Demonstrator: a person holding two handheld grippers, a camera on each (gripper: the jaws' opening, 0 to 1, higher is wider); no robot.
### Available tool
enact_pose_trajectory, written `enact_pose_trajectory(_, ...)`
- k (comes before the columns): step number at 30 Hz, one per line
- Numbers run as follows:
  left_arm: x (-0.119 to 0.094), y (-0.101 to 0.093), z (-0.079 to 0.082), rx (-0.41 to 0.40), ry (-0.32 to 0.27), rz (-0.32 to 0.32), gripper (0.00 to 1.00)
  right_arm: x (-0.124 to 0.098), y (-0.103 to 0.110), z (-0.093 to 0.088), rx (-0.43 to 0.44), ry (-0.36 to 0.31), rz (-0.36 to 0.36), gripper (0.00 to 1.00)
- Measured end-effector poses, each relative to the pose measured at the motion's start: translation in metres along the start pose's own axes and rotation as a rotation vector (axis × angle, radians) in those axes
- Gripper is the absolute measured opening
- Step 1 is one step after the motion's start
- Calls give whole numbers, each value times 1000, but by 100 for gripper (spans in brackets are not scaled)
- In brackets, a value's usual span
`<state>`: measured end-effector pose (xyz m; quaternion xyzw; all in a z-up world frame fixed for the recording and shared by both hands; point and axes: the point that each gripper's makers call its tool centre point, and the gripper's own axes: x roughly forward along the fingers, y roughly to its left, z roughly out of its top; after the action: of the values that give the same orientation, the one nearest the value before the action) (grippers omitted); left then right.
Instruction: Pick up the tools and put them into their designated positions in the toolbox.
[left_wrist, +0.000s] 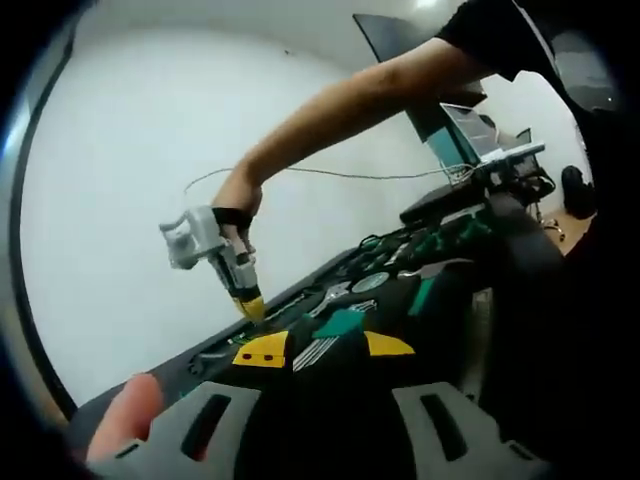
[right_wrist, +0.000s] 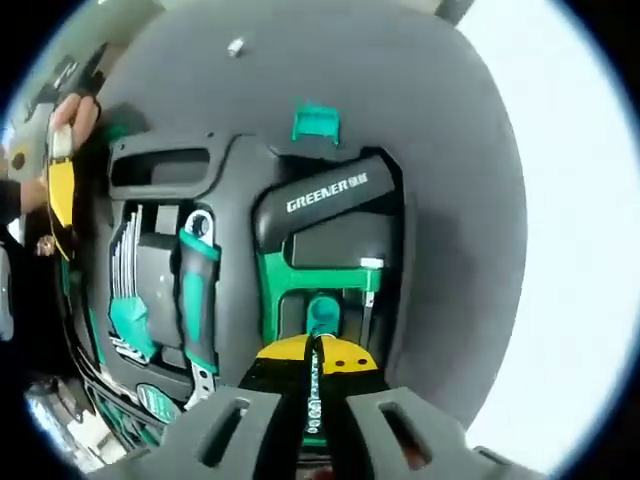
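Observation:
The black toolbox tray lies open on a dark mat. It holds a green saw with a black "GREENER" handle, a green-handled wrench and a green hex key set. My right gripper is shut on a thin dark tool just below the saw's slot. In the left gripper view, the right gripper points down into the toolbox, held by a hand. My left gripper stands open over the tray's near end, with the hex keys showing beyond its yellow pads.
A green latch sits on the box's far edge, and a small silver part lies on the mat beyond it. Monitors and a laptop stand at the table's far end. A white cable hangs behind the arm.

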<state>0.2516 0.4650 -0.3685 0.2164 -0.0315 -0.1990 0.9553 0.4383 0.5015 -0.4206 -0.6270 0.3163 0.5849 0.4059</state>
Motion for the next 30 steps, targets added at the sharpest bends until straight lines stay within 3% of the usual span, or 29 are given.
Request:
enact_pose_trajectory(7, 0, 0, 0, -3, 0, -1, 21, -2, -2, 0, -9, 2, -32, 0)
enact_pose_trajectory(10, 0, 0, 0, -5, 0, 0, 21, -4, -6, 0, 39, -76, -75, 0)
enact_pose_trajectory(11, 0, 1, 0, -6, 1, 1, 21, -6, -6, 0, 26, -112, -97, 2)
enact_pose_trajectory(13, -1, 1, 0, -2, 0, 2, 21, -19, -10, -5, -96, -154, -116, 4)
enact_pose_trajectory(15, -1, 1, 0, 1, 1, 4, 21, -37, -15, 0, 91, -253, -102, 3)
enact_pose_trajectory(16, -1, 1, 0, 0, 1, 4, 21, -43, -20, 3, 135, -285, -107, 4)
enact_pose_trajectory(17, -1, 1, 0, -2, 2, 5, 21, -48, -32, 4, 146, -292, -155, 3)
enact_pose_trajectory(19, -1, 2, -1, 2, 3, 9, 21, -46, -31, 5, 70, -273, -175, 0)
enact_pose_trajectory(23, -1, 3, -1, -3, 4, 7, 21, -27, -20, 9, 73, -254, -138, 0)
enact_pose_trajectory(25, -1, 3, -2, -6, 6, 7, 21, -16, -17, 4, 50, -208, -122, 0)
enact_pose_trajectory(30, -1, 4, -2, 0, 7, 12, 21, -11, -18, 4, 61, -186, -96, 0)
